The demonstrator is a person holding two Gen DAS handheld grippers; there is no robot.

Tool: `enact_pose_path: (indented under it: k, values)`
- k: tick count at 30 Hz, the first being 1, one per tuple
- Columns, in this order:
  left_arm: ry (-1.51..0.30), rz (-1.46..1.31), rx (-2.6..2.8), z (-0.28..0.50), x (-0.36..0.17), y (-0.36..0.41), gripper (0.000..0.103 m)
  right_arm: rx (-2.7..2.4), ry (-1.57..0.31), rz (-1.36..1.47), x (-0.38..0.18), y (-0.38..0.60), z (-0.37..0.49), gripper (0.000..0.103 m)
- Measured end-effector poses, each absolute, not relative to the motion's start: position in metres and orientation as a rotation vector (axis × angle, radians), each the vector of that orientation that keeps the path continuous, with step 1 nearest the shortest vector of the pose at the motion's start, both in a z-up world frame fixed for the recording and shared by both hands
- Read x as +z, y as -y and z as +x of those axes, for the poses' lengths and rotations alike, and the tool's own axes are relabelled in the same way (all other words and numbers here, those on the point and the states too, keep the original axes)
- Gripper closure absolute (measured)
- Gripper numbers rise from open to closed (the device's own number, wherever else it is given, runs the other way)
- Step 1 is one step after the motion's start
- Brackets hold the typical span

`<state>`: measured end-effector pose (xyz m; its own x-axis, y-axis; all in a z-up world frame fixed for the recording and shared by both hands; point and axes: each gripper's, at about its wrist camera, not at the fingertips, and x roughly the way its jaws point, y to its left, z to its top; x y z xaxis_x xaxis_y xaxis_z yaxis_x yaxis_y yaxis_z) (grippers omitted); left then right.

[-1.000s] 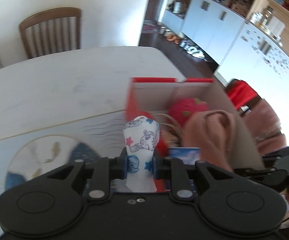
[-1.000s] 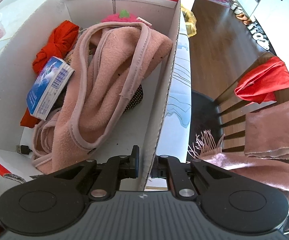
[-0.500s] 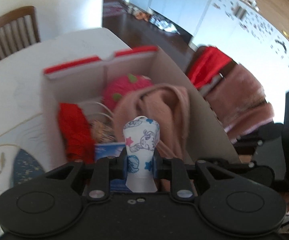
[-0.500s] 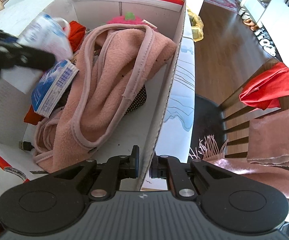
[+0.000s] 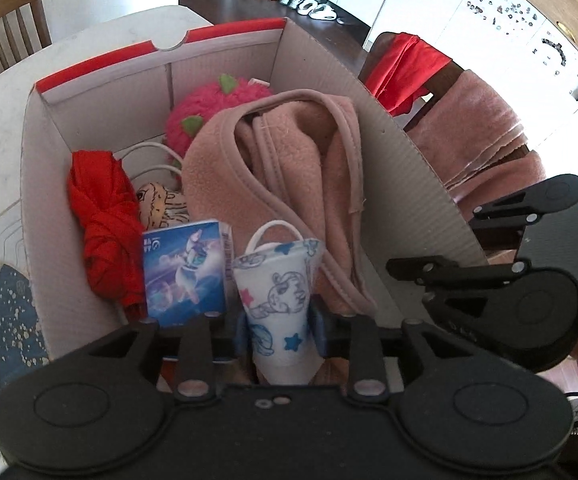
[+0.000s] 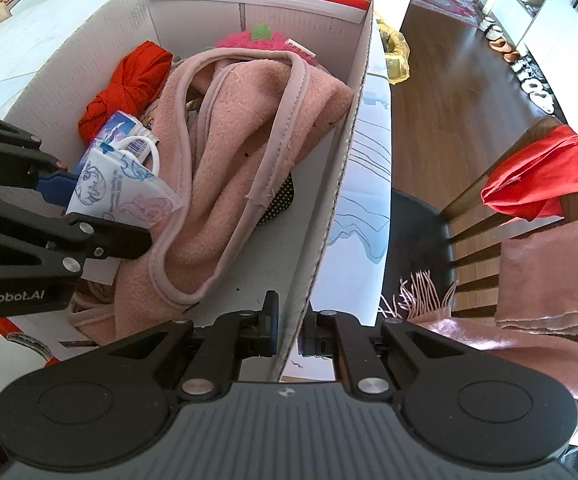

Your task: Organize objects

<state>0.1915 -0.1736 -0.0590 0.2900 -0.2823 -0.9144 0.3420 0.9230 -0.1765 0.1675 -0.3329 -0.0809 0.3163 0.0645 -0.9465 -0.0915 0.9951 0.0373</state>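
Note:
A white cartoon-print face mask (image 5: 277, 292) stands between the blue pads of my left gripper (image 5: 279, 330). The jaws are opening, the mask's top has fanned out, and the pads still touch its sides. It hangs over the near left of a red-rimmed cardboard box (image 5: 101, 60), above a blue packet (image 5: 185, 272). The box also holds a pink fleece (image 6: 249, 128), a red cloth (image 6: 129, 80) and a pink plush strawberry (image 6: 257, 38). My right gripper (image 6: 290, 330) is shut on the box's right wall (image 6: 329, 208).
A chair (image 6: 469, 208) draped with a red cloth (image 6: 541, 172) and a pink fringed scarf (image 6: 549, 272) stands right of the table. A yellow bag (image 6: 397, 56) lies behind the box. A wooden chair (image 5: 5, 36) is at the far left.
My left gripper has carried the mask from above the table to over the box and lower into it. Its jaws have widened and the mask has spread. The right gripper has not moved.

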Motion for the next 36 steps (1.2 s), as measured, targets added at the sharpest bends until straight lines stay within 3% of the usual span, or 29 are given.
enact_pose_path:
  k: [2, 14, 26, 36]
  values:
    - [-1.206, 0.05, -0.419, 0.191, -0.058, 0.172, 0.053, 0.101, -1.245, -0.022, -0.081, 0.334, 0.167, 0.094]
    - [-1.139, 0.024, -0.424, 0.179, -0.038, 0.167, 0.021, 0.086, -1.236, -0.014, -0.081, 0.336, 0.16, 0.095]
    - [-1.031, -0.016, -0.396, 0.158, -0.007, 0.141, 0.015, 0.066, -1.18, 0.003, -0.057, 0.335, 0.148, 0.094]
    - [-0.929, -0.033, -0.354, 0.143, 0.015, 0.114, 0.014, 0.047, -1.019, 0.068, -0.004, 0.34, 0.124, 0.094]
